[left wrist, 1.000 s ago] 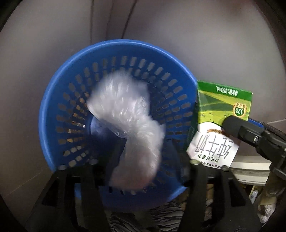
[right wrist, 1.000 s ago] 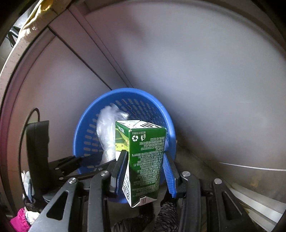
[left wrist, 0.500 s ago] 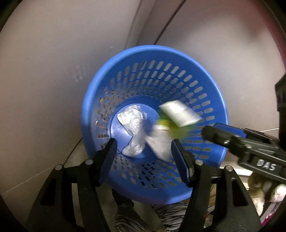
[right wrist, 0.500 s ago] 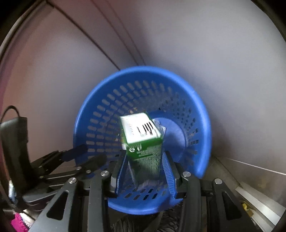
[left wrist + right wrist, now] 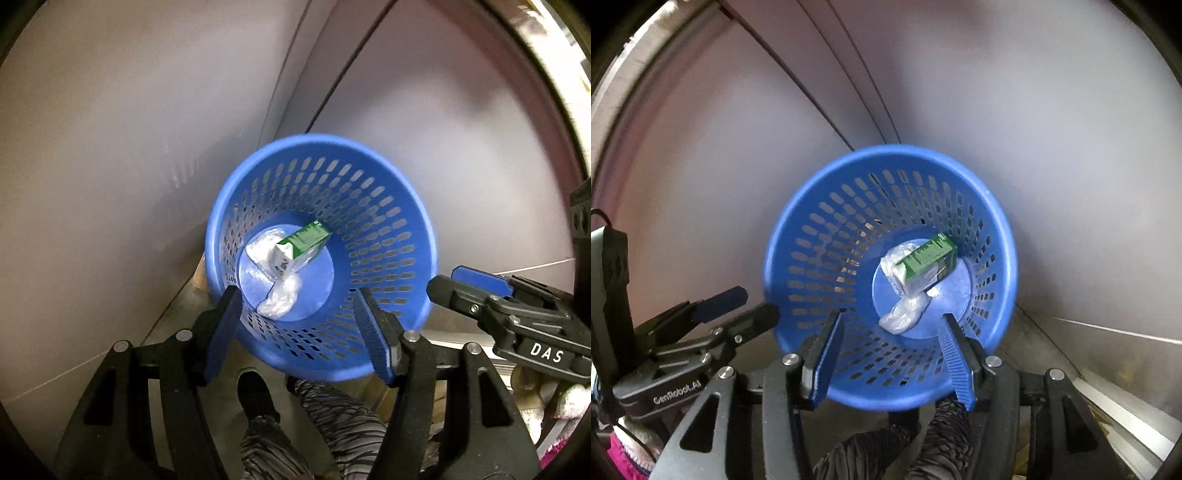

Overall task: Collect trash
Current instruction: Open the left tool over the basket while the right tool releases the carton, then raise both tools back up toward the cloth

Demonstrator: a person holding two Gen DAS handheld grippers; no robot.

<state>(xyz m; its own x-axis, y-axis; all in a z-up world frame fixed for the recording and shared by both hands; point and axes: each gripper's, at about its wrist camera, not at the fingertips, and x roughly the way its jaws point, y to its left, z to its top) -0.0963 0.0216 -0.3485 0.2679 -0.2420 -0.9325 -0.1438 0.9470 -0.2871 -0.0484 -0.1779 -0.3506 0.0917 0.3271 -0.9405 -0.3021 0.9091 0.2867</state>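
Down at the bottom of the blue basket [image 5: 391,206] the green carton [image 5: 304,242] is seen lying on its side, resting on the crumpled clear bag [image 5: 279,295]. Left tool [image 5: 299,314] is held above the rim, jaws apart, nothing between them. Right tool [image 5: 892,339] is also held over the basket; its jaws have just been opening and are empty. Striped trouser legs [image 5: 332,417] and a dark shoe [image 5: 256,395] are seen below, on the floor.
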